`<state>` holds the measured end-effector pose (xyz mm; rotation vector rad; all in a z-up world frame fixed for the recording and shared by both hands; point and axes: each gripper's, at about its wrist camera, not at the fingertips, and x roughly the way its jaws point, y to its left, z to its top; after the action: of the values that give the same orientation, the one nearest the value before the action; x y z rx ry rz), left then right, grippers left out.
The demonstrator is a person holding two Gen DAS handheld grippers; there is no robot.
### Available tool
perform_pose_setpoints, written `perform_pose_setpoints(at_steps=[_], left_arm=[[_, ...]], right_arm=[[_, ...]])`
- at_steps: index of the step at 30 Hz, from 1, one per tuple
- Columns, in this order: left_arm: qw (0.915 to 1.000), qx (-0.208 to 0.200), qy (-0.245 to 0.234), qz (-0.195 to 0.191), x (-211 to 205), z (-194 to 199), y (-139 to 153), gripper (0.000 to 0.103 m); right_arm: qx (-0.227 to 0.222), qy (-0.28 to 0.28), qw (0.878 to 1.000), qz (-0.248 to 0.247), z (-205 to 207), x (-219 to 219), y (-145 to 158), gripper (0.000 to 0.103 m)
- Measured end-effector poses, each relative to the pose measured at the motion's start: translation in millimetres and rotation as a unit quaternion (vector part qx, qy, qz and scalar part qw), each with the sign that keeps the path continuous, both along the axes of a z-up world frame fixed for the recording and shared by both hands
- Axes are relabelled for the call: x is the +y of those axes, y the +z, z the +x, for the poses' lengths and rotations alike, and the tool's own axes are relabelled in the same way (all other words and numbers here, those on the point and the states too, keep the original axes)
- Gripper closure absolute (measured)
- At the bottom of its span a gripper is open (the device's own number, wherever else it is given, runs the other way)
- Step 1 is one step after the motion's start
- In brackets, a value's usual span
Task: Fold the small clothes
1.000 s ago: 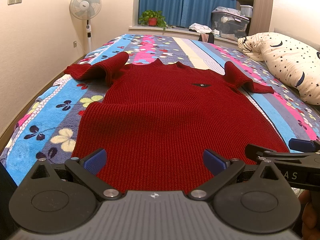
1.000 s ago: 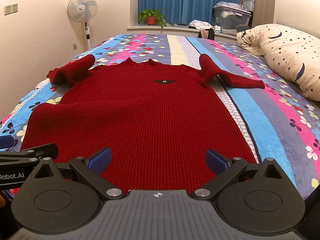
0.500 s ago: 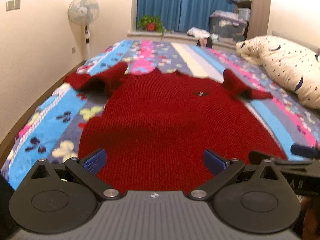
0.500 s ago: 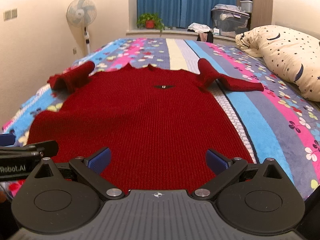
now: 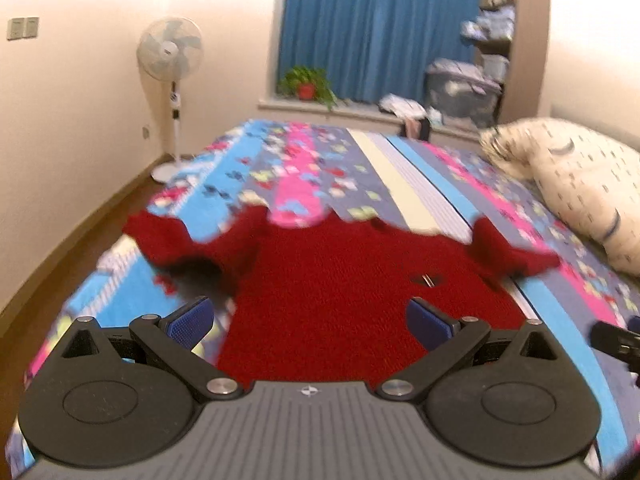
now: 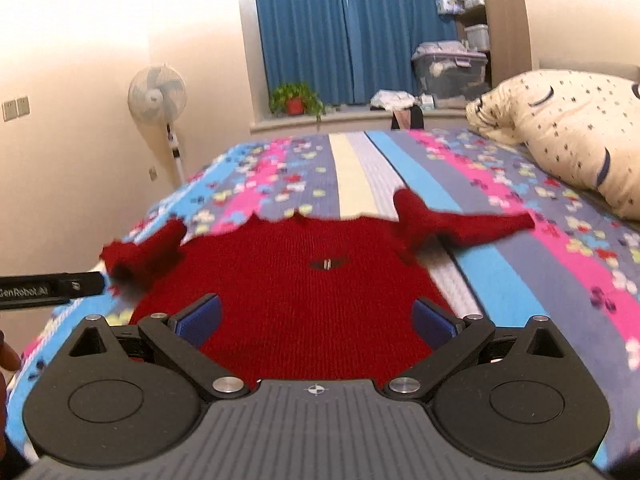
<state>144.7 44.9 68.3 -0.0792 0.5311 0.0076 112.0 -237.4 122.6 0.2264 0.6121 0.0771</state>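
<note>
Red sweater (image 5: pixel 344 300) spread flat on a striped floral bed (image 5: pixel 400 184), left gripper (image 5: pixel 310 320) and right gripper (image 6: pixel 316 316) both spread wide, empty, above its lower half, pillow (image 6: pixel 568 136) at right.

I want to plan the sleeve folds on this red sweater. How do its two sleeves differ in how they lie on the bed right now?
In the right wrist view, the left sleeve is bunched into a short lump close to the body, while the right sleeve stretches out long toward the pillow. The left sleeve ends near the blanket's edge; the right sleeve lies well inside it. Both are the same red knit, and neither is folded over the sweater body.
</note>
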Motion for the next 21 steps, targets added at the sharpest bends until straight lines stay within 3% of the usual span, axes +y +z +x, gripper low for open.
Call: perform_pose_setpoints(at_steps=[2,7,11,15,18,21], left_arm=[[0.9998,-0.011,0.016,-0.012,23,30,4,0.012],[0.9991,-0.007,0.043,0.0,69,107,0,0.045],[0.994,0.015,0.099,-0.044,130,176,-23,0.073],[0.9886,0.032,0.138,-0.051,182,217,-64,0.079],[0.9812,0.056,0.158,-0.095,217,236,-95,0.079],[0.9742,0.064,0.187,-0.11,243,250,-115,0.078]], right_arm=[[-0.003,0.005,1.0,0.0,28,-5,1,0.003],[-0.007,0.015,1.0,-0.002,101,-6,-5,0.003],[-0.017,0.02,1.0,0.007,155,-2,-15,0.007],[-0.022,0.025,0.999,0.014,191,6,-40,0.008],[0.042,0.025,0.998,0.047,215,6,-71,0.013],[0.055,0.027,0.994,0.09,232,5,-80,0.016]])
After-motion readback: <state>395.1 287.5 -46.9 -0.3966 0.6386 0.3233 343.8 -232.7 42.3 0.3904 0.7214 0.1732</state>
